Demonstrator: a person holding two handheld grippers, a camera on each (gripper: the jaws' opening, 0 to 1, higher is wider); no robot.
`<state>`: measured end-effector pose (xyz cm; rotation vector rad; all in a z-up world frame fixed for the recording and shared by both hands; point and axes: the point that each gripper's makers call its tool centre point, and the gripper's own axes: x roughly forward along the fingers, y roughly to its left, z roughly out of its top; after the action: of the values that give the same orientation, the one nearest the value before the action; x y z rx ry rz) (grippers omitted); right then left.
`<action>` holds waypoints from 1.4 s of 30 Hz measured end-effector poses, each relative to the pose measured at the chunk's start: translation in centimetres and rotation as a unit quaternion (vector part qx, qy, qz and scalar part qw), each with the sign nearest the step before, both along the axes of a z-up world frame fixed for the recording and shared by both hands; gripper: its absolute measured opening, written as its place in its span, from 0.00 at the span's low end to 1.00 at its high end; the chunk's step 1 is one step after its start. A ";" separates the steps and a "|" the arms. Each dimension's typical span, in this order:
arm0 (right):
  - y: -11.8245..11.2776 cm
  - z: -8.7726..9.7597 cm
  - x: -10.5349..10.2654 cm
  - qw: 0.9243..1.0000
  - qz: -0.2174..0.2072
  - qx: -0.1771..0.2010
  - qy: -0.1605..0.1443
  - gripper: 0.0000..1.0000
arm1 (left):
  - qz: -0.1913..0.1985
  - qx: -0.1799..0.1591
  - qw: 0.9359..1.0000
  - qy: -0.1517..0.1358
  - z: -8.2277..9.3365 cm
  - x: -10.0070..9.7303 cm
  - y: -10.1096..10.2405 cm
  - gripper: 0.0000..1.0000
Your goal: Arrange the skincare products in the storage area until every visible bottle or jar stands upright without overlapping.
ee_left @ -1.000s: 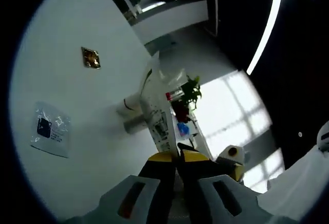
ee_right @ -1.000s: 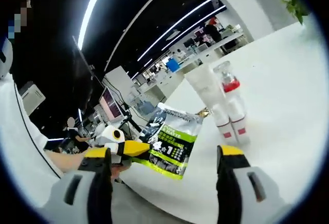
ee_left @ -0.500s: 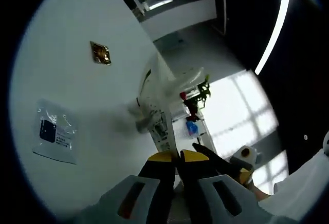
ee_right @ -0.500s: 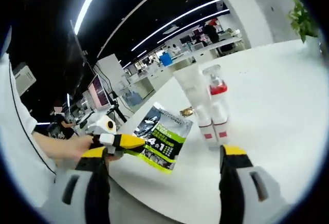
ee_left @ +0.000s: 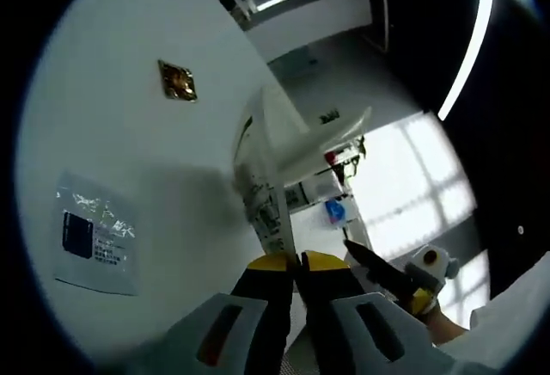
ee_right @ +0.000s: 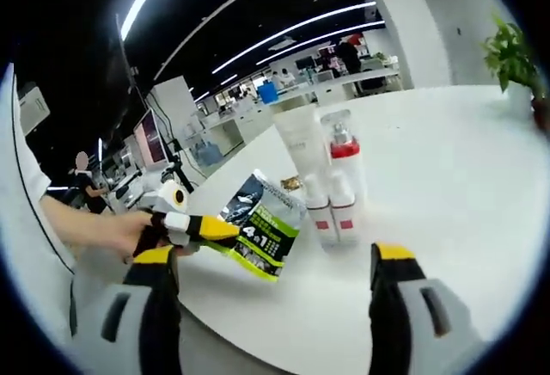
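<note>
We hold the green and black pouch (ee_right: 262,233) by its lower edge with the left gripper (ee_left: 297,261), whose jaws are pressed together on the thin film. The pouch is lifted at the near edge of the white desk (ee_right: 464,177), just beside the two standing products. In the left gripper view it (ee_left: 268,186) rises edge-on from the jaws.

The pouch looks light and soft, so we think it will bend and swing when it is moved, and it may not stand alone without support. Its film seems smooth, so the grip should stay on a flat seam, not on the filled middle.

The white tube (ee_right: 303,150) and the bottle with the red cap (ee_right: 344,177) stand upright, touching each other, near the same edge. They look stiff but narrow, easy to knock over; we would take them low on the body.

The right gripper (ee_right: 277,259) has its jaws wide apart and holds nothing.
</note>
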<state>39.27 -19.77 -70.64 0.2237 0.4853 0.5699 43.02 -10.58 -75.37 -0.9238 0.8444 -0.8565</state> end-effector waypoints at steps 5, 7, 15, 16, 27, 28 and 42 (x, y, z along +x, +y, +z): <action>-0.6 -0.3 0.2 1.000 -0.009 -0.012 -0.001 0.94 | -0.004 0.022 1.000 0.004 -1.2 0.0 -0.1 0.00; -0.8 -0.3 0.2 1.000 -0.014 -0.011 -0.001 0.95 | -0.006 0.033 0.999 0.003 -1.7 0.0 0.0 0.00; -1.0 -0.4 0.3 1.000 -0.020 -0.007 0.000 0.94 | 0.011 0.093 0.996 0.004 -3.6 0.4 0.9 0.00; -1.0 -0.4 0.3 1.000 -0.020 -0.006 0.001 0.94 | 0.010 0.096 0.995 0.003 -3.6 0.4 0.9 0.00; -0.9 -0.5 0.2 1.000 -0.018 -0.008 0.003 0.94 | 0.012 0.160 0.987 0.001 -5.2 0.8 1.7 0.01; -0.9 -0.4 0.3 1.000 -0.019 -0.007 0.002 0.94 | 0.012 0.167 0.986 -0.002 -5.3 0.8 1.7 0.01; -1.0 -0.5 0.2 1.000 -0.021 -0.005 0.004 0.94 | -0.002 0.214 0.977 -0.021 -6.3 1.0 2.4 0.05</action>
<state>39.51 -20.75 -71.11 0.2255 0.4893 0.5254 43.97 -8.15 -81.65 -0.5251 0.9480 -0.6585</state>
